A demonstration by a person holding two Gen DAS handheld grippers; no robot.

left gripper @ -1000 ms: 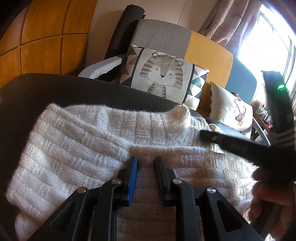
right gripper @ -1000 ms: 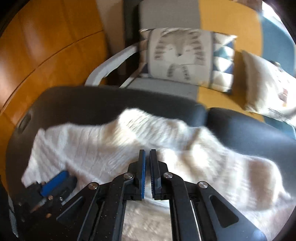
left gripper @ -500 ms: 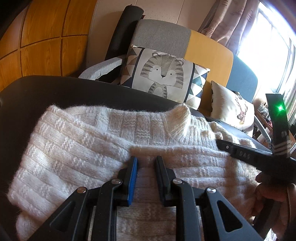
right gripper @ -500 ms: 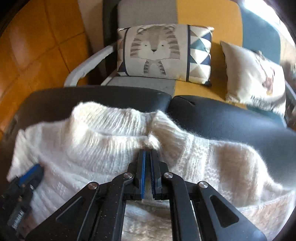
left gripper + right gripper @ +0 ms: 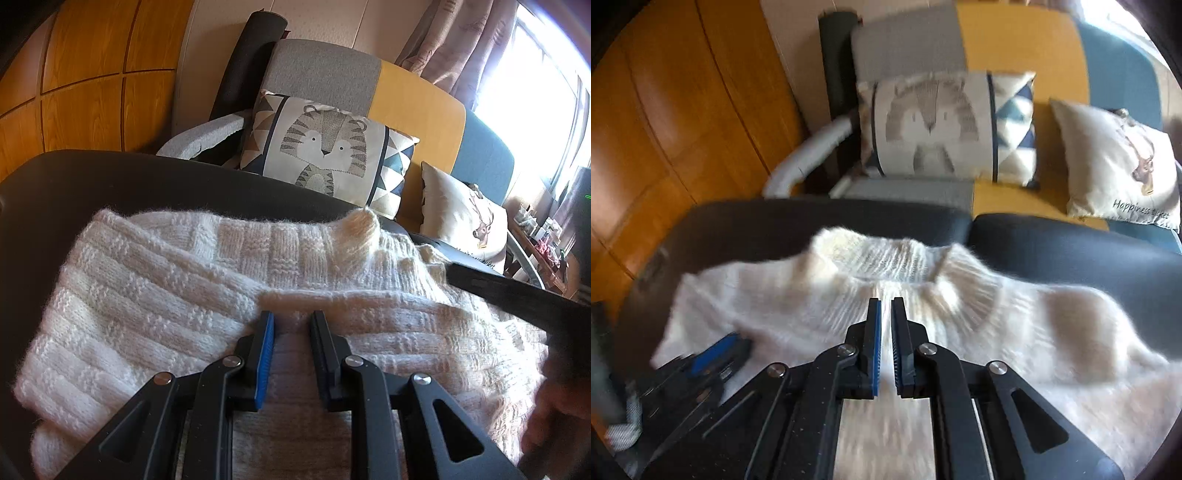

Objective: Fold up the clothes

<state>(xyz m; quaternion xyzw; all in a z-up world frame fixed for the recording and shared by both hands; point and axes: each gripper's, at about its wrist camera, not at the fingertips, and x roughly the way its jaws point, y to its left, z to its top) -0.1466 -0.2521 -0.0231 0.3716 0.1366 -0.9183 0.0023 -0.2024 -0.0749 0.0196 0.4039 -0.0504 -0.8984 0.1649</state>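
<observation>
Ahead of the left gripper (image 5: 291,321) the white sweater (image 5: 184,295) covers the dark padded surface (image 5: 110,184), its folded edge lying just at the fingertips. Beyond the knit a bare dark strip runs along the far edge, free to pass over. To its right the right gripper (image 5: 517,295) slants across the sweater and blocks that side. Ahead of the right gripper (image 5: 886,310) the collar (image 5: 886,254) rises as a soft ridge; past it and to the right the dark surface lies bare. Farther off, the tiger cushion (image 5: 931,125) and the deer cushion (image 5: 1119,162) on the sofa (image 5: 1015,44) close the way.
</observation>
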